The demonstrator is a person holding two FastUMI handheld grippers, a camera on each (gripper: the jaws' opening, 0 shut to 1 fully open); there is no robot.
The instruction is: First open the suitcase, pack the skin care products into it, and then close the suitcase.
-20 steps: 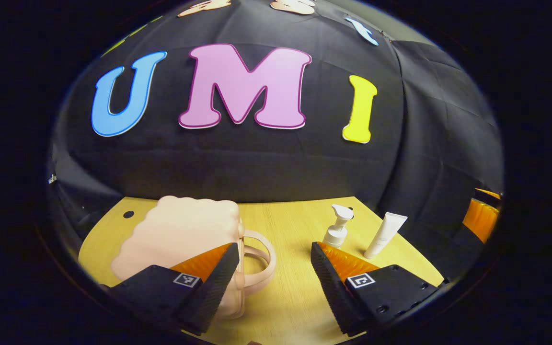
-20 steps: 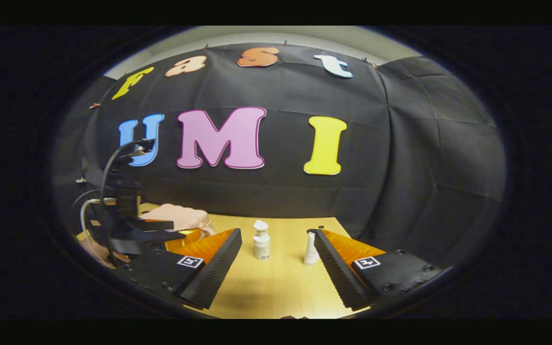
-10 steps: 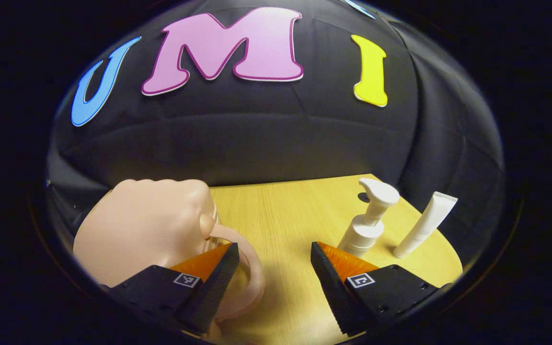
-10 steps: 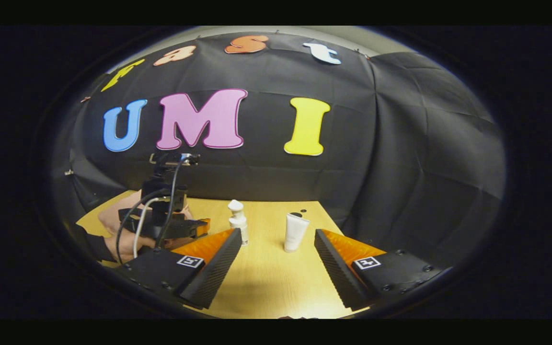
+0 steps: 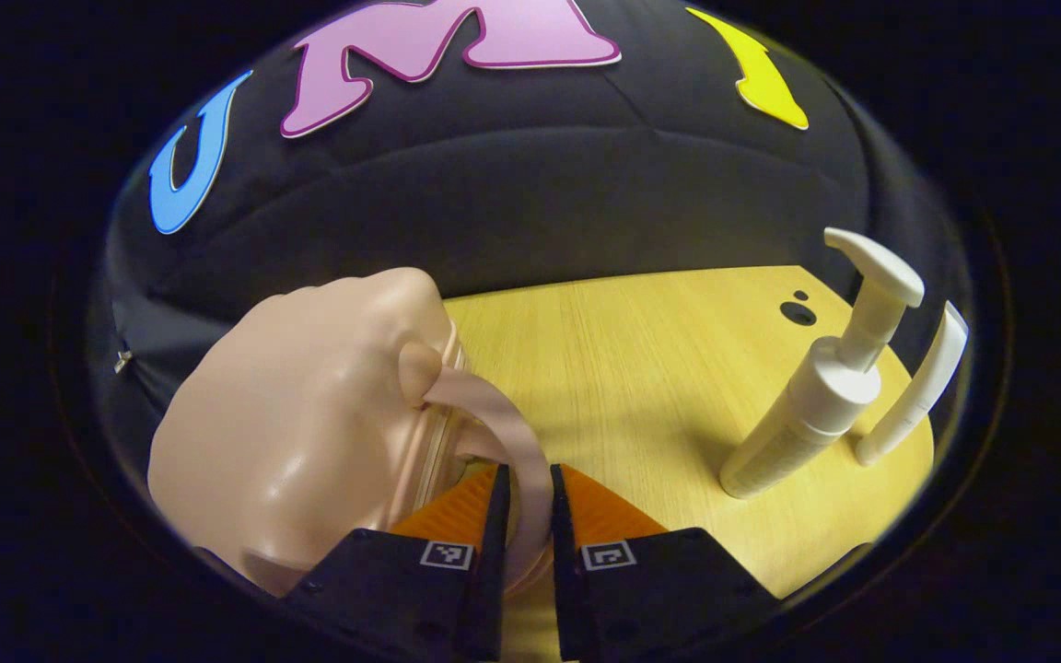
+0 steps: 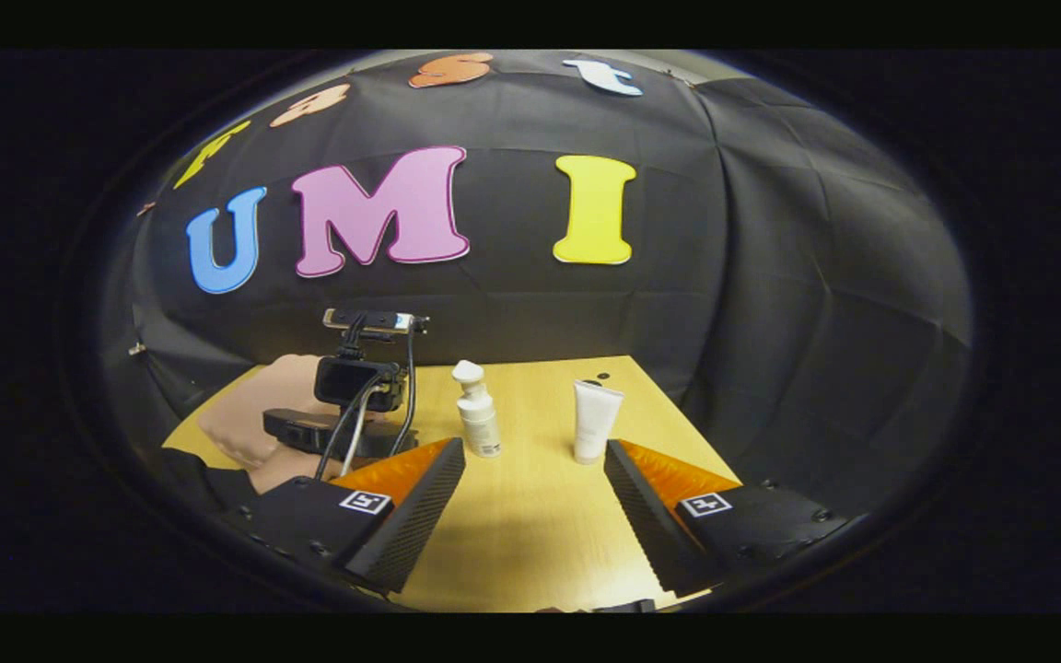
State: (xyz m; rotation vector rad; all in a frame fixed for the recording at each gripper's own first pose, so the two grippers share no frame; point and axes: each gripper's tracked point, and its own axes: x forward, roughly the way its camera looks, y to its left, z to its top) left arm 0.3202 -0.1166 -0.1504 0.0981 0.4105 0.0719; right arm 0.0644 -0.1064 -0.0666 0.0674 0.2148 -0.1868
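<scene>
Two tools: I am clamping my left tool (image 5: 524,516) on the suitcase handle (image 5: 512,442); my right tool (image 6: 533,502) is hanging wide open above the table (image 6: 530,543)

In the left gripper view, the suitcase (image 5: 309,433) runs out of sight at 7 o'clock, and the lower part of its handle (image 5: 517,442) is hidden between the fingers of the left hand-held gripper (image 5: 525,502). The tube (image 5: 917,391) is cut at 3 o'clock. In the right gripper view, the suitcase (image 6: 259,414) is partly covered by the left hand-held gripper (image 6: 346,433); whether its lid is latched cannot be told. The pump bottle (image 6: 477,414) label is too small to make out.
</scene>
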